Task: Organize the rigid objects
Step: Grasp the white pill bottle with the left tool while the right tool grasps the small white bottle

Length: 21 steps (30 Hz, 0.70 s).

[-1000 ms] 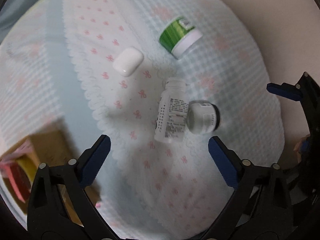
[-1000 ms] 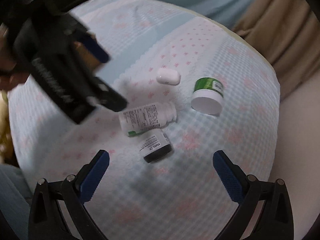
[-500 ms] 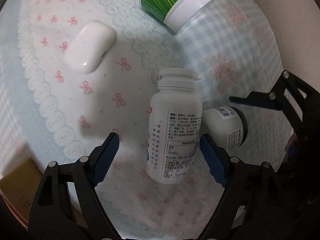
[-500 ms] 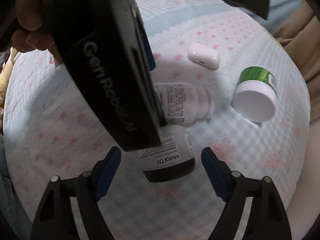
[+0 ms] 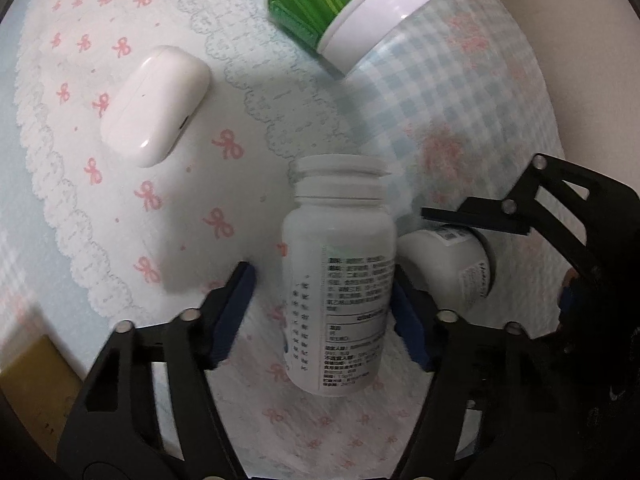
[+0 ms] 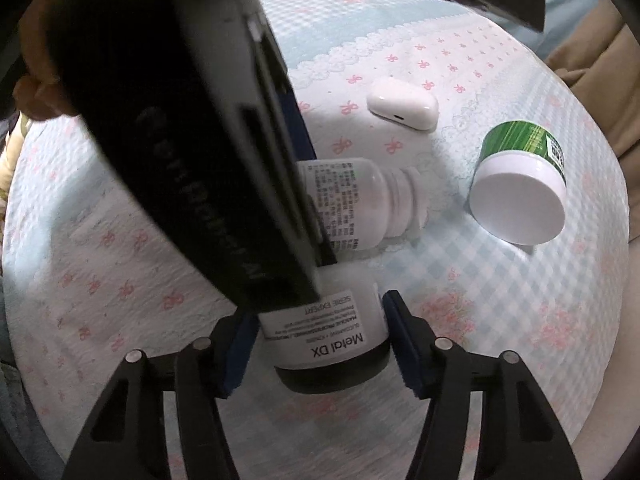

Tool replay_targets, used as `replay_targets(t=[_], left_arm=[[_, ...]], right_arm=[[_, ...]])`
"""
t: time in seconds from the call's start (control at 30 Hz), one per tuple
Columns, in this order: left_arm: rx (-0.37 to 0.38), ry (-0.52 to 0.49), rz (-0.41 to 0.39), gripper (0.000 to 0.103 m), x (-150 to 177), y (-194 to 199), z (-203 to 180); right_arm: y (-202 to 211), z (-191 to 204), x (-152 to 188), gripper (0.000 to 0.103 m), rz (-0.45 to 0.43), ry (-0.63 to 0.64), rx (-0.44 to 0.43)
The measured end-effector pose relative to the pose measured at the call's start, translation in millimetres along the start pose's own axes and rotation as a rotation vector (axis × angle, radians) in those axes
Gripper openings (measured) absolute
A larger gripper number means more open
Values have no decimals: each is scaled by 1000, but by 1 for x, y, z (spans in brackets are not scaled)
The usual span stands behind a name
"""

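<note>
A tall white pill bottle [image 5: 340,280] lies on its side on the bow-print cloth. My left gripper [image 5: 324,312] straddles it, jaws partly closed; the right pad touches the bottle, a gap remains at the left pad. A short white jar with a black lid, labelled Metal DX [image 6: 332,344], lies beside it. My right gripper [image 6: 318,344] straddles that jar, pads close to its sides. The pill bottle also shows in the right wrist view [image 6: 360,204], half hidden by the left gripper's body [image 6: 192,128]. The jar shows in the left wrist view [image 5: 448,264].
A white earbud case [image 5: 154,106] [image 6: 402,104] lies on the cloth at the back left. A green tub with a white lid [image 5: 344,12] [image 6: 520,192] lies tilted at the back. The cloth-covered round table ends in a curved edge [image 5: 552,128].
Both grippers moved down and forward onto the objects. The left jaws narrowed around the pill bottle, the right jaws around the Metal DX jar.
</note>
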<state>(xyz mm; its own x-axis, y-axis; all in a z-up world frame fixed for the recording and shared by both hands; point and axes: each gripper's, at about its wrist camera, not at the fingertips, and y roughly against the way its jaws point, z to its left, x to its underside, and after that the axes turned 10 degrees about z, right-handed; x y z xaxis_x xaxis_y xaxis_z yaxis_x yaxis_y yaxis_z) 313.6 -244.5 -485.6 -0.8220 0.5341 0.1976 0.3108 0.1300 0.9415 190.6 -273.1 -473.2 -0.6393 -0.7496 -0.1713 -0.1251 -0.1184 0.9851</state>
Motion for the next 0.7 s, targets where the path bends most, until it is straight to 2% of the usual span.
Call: replay_targets(t=[0.03,0.5,0.7], left_arm=[[20,-5,4,46,-1,0,-3],[-6,18,-34,46,9,3,-17],[-12,40,-84,46,21,21,-24]], right_arm=[[0,-1,-1,57,-1,-8,-5],[9,-5,2,56,10,-73,-28],[28,-12,6,56,0,-165,-38]])
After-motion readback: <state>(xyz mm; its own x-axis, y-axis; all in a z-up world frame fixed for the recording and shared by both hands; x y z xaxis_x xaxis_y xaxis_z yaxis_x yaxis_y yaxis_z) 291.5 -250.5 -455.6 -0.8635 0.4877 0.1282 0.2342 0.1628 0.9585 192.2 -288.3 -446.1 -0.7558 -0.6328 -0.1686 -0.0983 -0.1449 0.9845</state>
